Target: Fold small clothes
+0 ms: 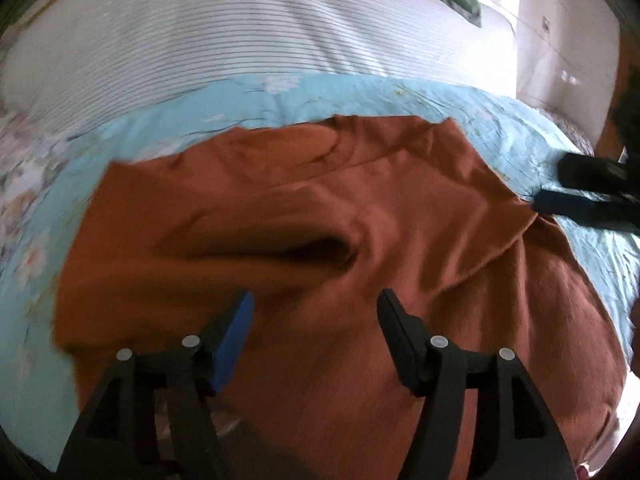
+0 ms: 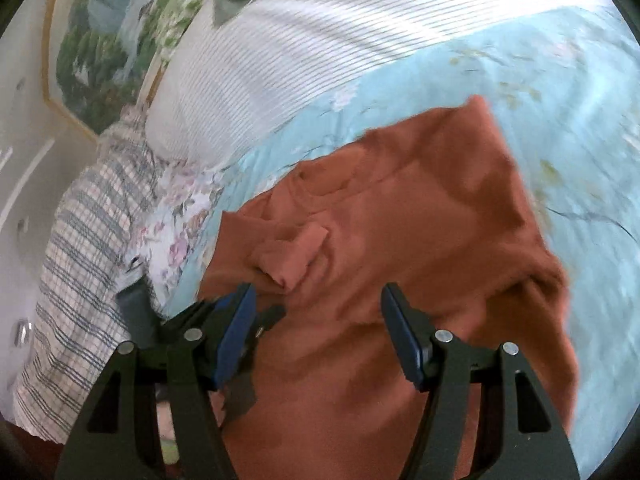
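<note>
Rust-orange cloth garment (image 1: 320, 232) lies rumpled on a pale blue floral bedsheet (image 1: 168, 120), spread below and ahead of the left gripper (image 1: 316, 308), whose jaws stand apart with nothing between them. To its right, the right gripper (image 2: 318, 304) hangs over the same garment — jaws also apart, empty. Beyond both sits a white striped pillow (image 1: 240, 24).

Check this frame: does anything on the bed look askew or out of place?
The rust-orange garment lies rumpled on the light-blue floral quilt, with creases and a flap turned over near its middle. Both grippers are open above it. Nothing looks damaged or spilled.
</note>
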Motion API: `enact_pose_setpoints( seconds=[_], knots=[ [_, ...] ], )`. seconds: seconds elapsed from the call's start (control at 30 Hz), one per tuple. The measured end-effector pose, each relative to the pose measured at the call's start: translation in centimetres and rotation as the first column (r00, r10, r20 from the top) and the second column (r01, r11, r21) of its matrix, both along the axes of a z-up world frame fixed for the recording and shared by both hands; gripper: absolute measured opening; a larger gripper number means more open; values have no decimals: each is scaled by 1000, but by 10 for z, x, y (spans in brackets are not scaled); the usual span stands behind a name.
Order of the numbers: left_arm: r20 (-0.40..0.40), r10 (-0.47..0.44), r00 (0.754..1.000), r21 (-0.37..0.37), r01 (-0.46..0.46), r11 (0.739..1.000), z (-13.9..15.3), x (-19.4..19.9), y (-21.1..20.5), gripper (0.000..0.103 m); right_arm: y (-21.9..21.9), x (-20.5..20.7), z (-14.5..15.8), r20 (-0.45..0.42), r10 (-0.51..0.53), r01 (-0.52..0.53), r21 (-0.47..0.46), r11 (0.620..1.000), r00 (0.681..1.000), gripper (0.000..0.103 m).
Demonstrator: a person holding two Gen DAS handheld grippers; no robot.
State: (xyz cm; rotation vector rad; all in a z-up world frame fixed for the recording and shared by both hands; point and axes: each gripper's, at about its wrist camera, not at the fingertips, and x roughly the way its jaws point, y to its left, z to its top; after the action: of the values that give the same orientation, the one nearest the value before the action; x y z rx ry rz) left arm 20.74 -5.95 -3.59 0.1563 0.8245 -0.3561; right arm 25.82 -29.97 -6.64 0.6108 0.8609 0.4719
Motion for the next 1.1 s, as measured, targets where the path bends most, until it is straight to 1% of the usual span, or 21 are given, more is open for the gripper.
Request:
enact_pose_setpoints(
  seconds=[0.07, 0.13, 0.17, 0.23, 0.33, 0.37, 0.43, 0.5, 0.57, 0.63, 0.67, 0.73, 0.77, 0.8, 0.83, 0.93, 0.97, 1.0, 1.03, 1.07, 1.1],
  knots=[
    [1, 65, 998, 3, -65, 998, 4, -8, 27, 65, 16, 20, -1, 1, 50, -50, -31, 998, 999, 66],
    [4, 160, 987, 15, -160, 987, 4, -12, 59, 65, 34, 41, -3, 4, 101, -100, -76, 992, 995, 66],
    [6, 230, 973, 31, -230, 973, 1, -10, 79, 65, 46, 54, -4, -3, 134, -133, -108, 985, 991, 66],
    [-11, 327, 945, 47, -326, 944, -6, -5, 110, 65, 65, 71, -8, -14, 173, -173, -163, 971, 985, 66],
    [-61, 429, 901, 47, -427, 903, -18, 7, 149, 65, 103, 83, -8, 0, 253, -243, -276, 930, 968, 66],
    [-71, 446, 892, 45, -443, 895, -20, 11, 157, 65, 120, 85, -7, 12, 292, -272, -336, 902, 956, 66],
    [-84, 474, 877, 46, -472, 881, -25, 21, 170, 65, 141, 88, -8, 34, 333, -285, -436, 853, 942, 66],
    [-93, 480, 872, 44, -478, 877, -25, 28, 177, 65, 160, 95, -10, 47, 377, -299, -521, 799, 925, 66],
    [-90, 480, 872, 42, -479, 877, -26, 34, 178, 65, 174, 104, -15, 37, 426, -335, -557, 760, 904, 66],
    [-97, 478, 873, 45, -476, 878, -28, 40, 175, 65, 181, 115, -21, 7, 459, -385, -534, 753, 888, 66],
    [-99, 475, 874, 48, -473, 880, -30, 41, 173, 65, 184, 123, -26, -24, 468, -415, -502, 759, 884, 66],
    [-96, 472, 876, 52, -469, 882, -32, 42, 171, 65, 183, 138, -38, -86, 469, -459, -421, 782, 879, 58],
    [-96, 468, 878, 54, -465, 884, -32, 43, 170, 65, 182, 141, -42, -110, 471, -473, -395, 788, 875, 42],
    [-95, 469, 878, 57, -465, 883, -33, 46, 170, 65, 180, 144, -48, -135, 463, -478, -372, 796, 876, 17],
    [-95, 469, 878, 56, -465, 883, -33, 48, 170, 65, 178, 143, -48, -134, 449, -465, -366, 806, 884, 12],
    [-95, 475, 875, 51, -473, 880, -32, 50, 171, 65, 151, 129, -29, -48, 364, -361, -289, 887, 930, 12],
    [-96, 479, 872, 51, -477, 878, -32, 51, 170, 65, 133, 119, -18, -8, 309, -301, -249, 921, 951, 12],
    [-94, 485, 869, 52, -482, 874, -31, 51, 170, 65, 119, 111, -11, 16, 263, -253, -216, 943, 965, 12],
    [-92, 490, 867, 54, -487, 872, -31, 51, 170, 65, 95, 100, -4, 41, 180, -172, -152, 973, 983, 12],
    [-89, 496, 863, 57, -493, 868, -31, 51, 169, 65, 80, 93, -1, 46, 120, -114, -113, 987, 992, 12],
    [-85, 504, 860, 61, -500, 864, -31, 51, 168, 65, 58, 82, 0, 41, 15, -12, -73, 997, 999, 12]
  ],
)
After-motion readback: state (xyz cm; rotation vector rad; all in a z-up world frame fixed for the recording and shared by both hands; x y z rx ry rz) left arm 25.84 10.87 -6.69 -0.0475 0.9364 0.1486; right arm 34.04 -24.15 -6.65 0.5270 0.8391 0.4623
